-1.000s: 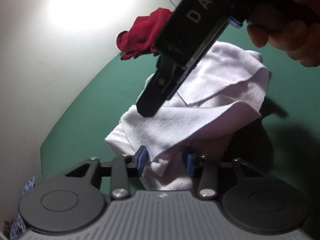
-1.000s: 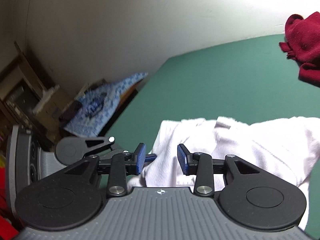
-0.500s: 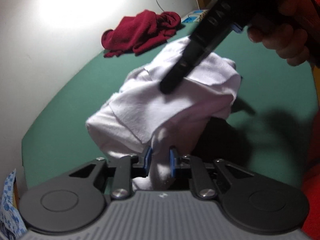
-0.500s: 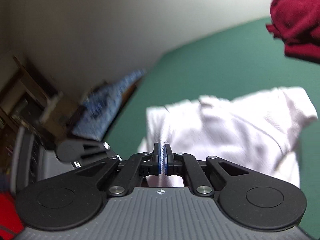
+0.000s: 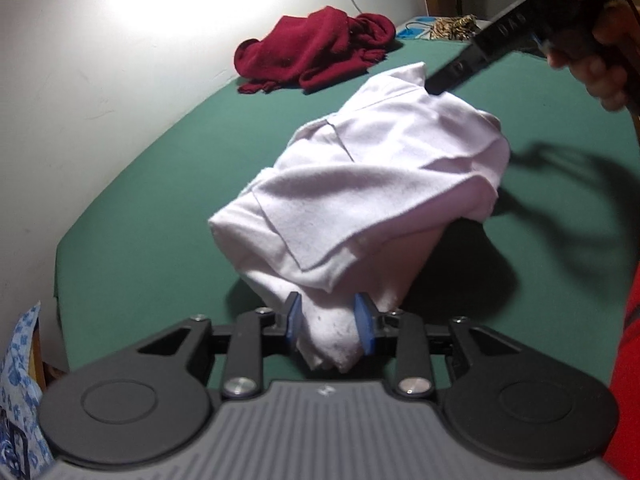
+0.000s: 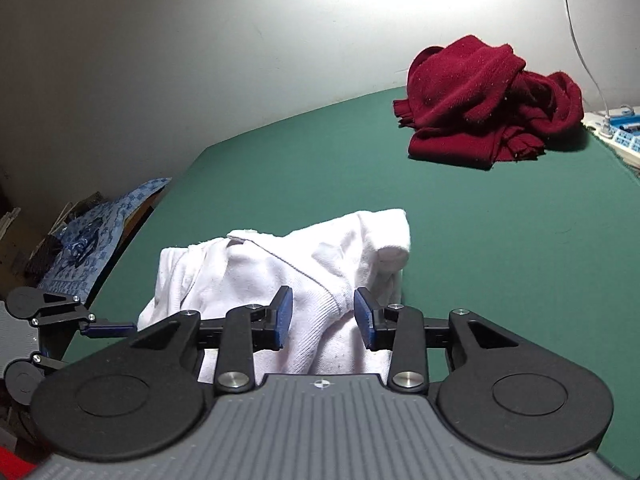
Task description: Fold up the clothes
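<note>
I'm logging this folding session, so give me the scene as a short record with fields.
surface: green table
garment in work: white garment, bunched, partly folded
waiting: red garment, crumpled at the far edge near the wall
left tongs: jaws opening, white cloth between the pads
right tongs: jaws opening, white cloth between the pads
off table: blue patterned cloth

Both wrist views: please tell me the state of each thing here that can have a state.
left tool: jaws opening, a bunch of the white garment between them.
right tool: jaws opening, a fold of the white garment between them.
white garment: bunched up, not folded flat.
red garment: crumpled heap on the green table, apart from both tools.
</note>
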